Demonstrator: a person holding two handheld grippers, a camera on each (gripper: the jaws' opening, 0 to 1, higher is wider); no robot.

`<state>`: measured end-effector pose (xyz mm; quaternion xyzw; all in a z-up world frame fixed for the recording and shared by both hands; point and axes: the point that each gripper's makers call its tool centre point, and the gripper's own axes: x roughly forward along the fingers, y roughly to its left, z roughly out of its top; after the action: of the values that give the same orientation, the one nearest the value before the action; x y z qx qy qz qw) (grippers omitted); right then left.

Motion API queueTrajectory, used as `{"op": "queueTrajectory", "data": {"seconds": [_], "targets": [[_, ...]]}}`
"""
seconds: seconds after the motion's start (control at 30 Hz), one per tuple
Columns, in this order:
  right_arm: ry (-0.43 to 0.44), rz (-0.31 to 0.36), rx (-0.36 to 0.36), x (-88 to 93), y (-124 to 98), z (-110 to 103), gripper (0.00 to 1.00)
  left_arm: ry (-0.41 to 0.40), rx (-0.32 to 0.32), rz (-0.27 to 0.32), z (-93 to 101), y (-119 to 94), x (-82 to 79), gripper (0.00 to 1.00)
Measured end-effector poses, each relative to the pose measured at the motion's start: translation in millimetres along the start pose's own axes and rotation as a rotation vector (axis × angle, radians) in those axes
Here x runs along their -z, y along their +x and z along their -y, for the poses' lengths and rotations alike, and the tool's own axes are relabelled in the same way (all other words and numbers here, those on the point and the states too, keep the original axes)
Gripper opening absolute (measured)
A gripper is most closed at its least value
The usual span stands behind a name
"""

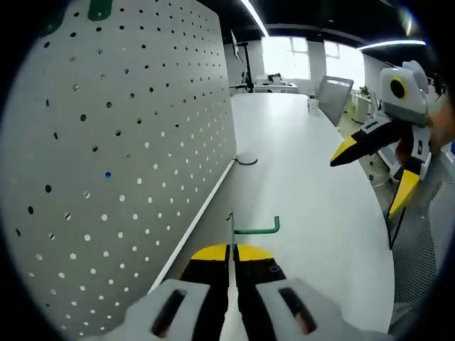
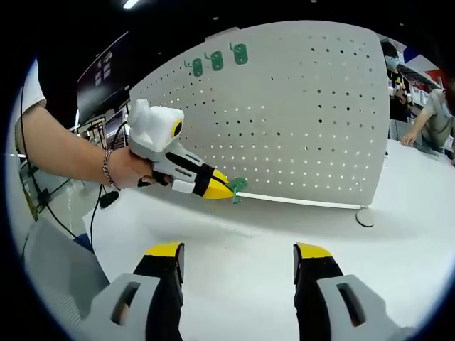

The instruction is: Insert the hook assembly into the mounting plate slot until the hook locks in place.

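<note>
A green hook [image 1: 250, 227] sticks out from my left gripper [image 1: 232, 251], whose yellow-tipped jaws are shut on it. It hangs close beside the white pegboard [image 1: 128, 142], just off its lower edge. From the right gripper view the left gripper [image 2: 222, 189] holds the green hook [image 2: 237, 186] near the pegboard's [image 2: 298, 114] bottom row of holes. My right gripper [image 2: 242, 250] stands open over the white table [image 2: 249, 270], nothing between its jaws. It also shows at the right [image 1: 377, 160], jaws apart.
Three green hooks [image 2: 215, 60] hang at the pegboard's top. A black hook [image 1: 246, 161] lies on the table by the board's foot. A round white foot [image 2: 366, 217] sticks out at the board's right end. A person's arm [image 2: 64, 153] holds the left gripper. People stand at the far right.
</note>
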<state>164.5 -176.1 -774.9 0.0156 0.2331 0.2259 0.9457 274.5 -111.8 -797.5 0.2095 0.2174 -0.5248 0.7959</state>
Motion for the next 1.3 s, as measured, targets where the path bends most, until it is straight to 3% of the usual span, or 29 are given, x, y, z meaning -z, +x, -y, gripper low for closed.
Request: {"op": "queueTrajectory", "data": {"seconds": [0.6,0.8,1.3], "targets": [[0.013,0.032,-0.010,-9.8,2,-6,0.61,-0.080,-0.077,0.109,3.5,-37,-6.4,0.01],[0.017,0.046,-0.015,-15.1,1,-8,0.60,-0.152,-0.096,0.190,3.5,-52,-16.8,0.01],[0.020,0.066,-0.030,-22.6,-1,-16,0.60,-0.236,-0.152,0.304,4.3,-87,-28.8,0.01]]}}
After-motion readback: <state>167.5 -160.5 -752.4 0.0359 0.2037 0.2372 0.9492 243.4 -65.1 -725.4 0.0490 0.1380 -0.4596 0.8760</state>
